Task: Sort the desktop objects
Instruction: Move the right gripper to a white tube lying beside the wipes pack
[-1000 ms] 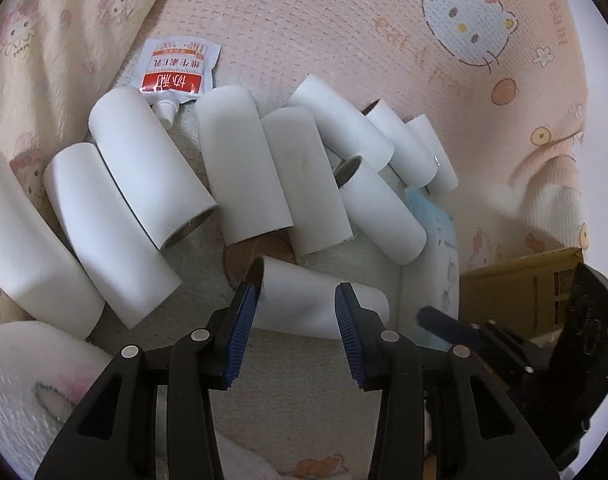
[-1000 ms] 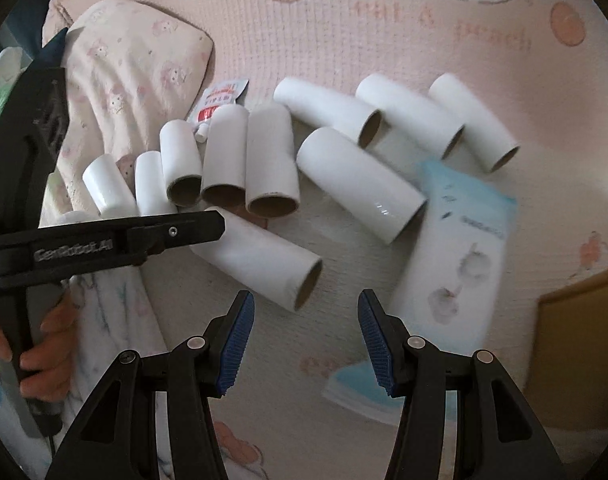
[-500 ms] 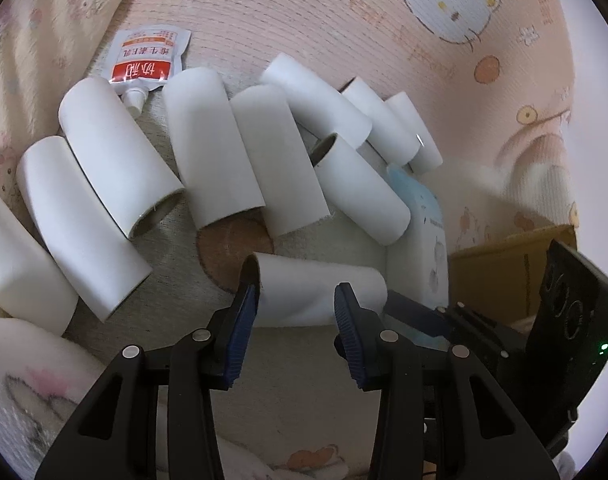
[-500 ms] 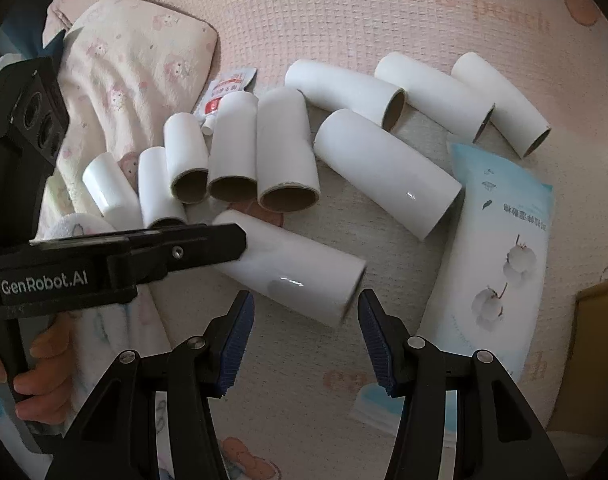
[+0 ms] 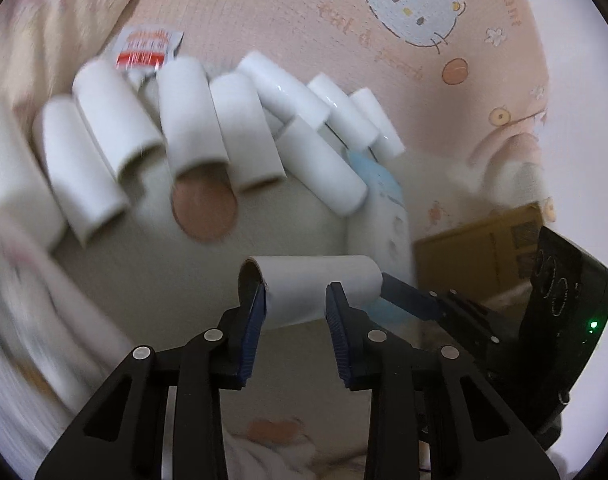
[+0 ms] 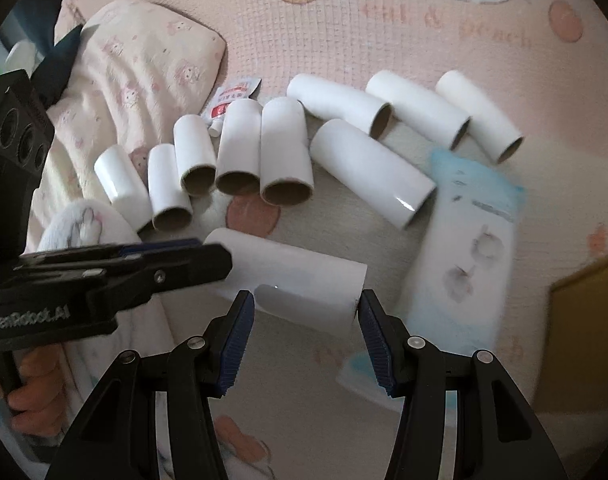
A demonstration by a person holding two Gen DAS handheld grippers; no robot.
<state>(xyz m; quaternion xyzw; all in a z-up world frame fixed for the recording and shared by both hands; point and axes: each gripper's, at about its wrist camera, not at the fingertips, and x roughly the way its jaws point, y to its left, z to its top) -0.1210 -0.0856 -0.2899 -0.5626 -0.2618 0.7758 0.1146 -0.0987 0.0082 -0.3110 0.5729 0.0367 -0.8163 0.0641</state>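
Note:
My left gripper [image 5: 295, 296] has a white cardboard roll [image 5: 312, 280] crosswise between its blue pads; the jaws are closing and both pads touch it. In the right wrist view that left gripper [image 6: 207, 256] comes in from the left, gripping the roll [image 6: 299, 268] by its left end. My right gripper [image 6: 306, 312] stands open just in front of the roll, its pads apart from it. Several more white rolls [image 6: 283, 152] lie in a loose row on the pink cartoon-cat mat [image 6: 344, 20].
A red-and-white sachet [image 6: 231, 98] lies behind the row. A blue-and-white tissue pack [image 6: 472, 232] lies to the right, with a cardboard box [image 6: 584, 320] beyond it. A folded pink blanket [image 6: 143, 60] bulges at the left. A person's hand [image 6: 27, 396] grips the left tool.
The left jaws have narrowed onto the roll. That roll has come away from the row, toward the right gripper, and the row now looks farther off in the left wrist view.

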